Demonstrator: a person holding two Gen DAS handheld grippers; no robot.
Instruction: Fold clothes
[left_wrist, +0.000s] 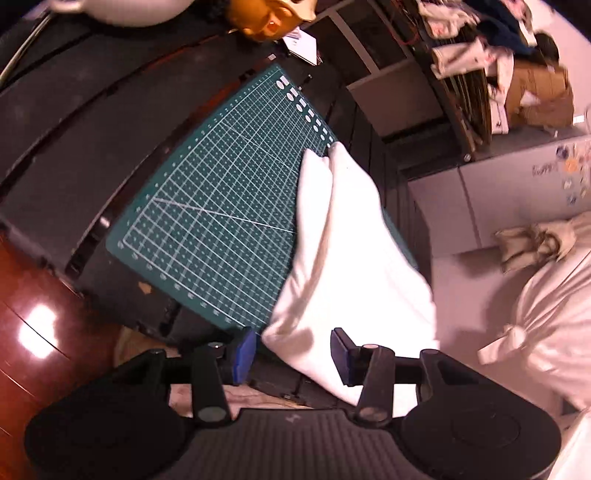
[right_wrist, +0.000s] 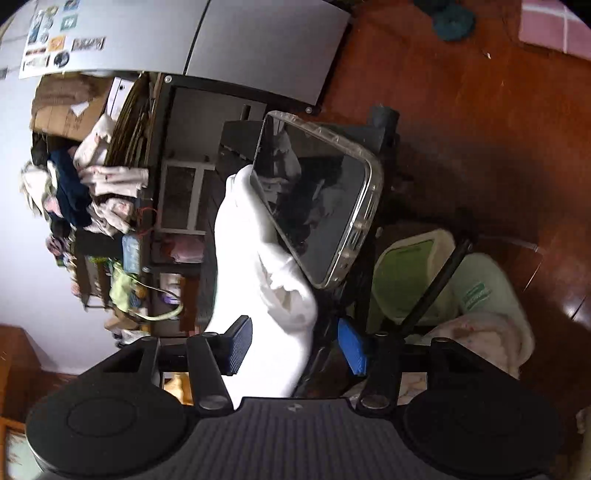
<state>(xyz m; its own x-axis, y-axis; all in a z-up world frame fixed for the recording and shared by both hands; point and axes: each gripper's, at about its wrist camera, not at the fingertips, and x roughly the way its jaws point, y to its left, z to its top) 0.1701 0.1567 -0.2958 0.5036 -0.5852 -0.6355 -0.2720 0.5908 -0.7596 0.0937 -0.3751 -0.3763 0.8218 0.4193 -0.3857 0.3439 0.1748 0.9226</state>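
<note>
A white garment (left_wrist: 343, 251) lies folded in a long strip along the right edge of a green cutting mat (left_wrist: 221, 206) on a black table. Its near end reaches between the blue pads (left_wrist: 243, 354) of my left gripper (left_wrist: 291, 356), which stands open and does not press on it. In the right wrist view the same white garment (right_wrist: 258, 280) runs away from me between the pads of my right gripper (right_wrist: 295, 347). That gripper is open too: the cloth lies against the left pad (right_wrist: 238, 345), and a gap shows before the right one.
A phone in a clear case (right_wrist: 317, 199) stands tilted just beyond the garment. A shelf stuffed with clothes (right_wrist: 96, 192) is at the left. Pale green bags (right_wrist: 443, 280) sit on the wooden floor (right_wrist: 480, 110). A tied white bundle (left_wrist: 546, 332) lies right of the table.
</note>
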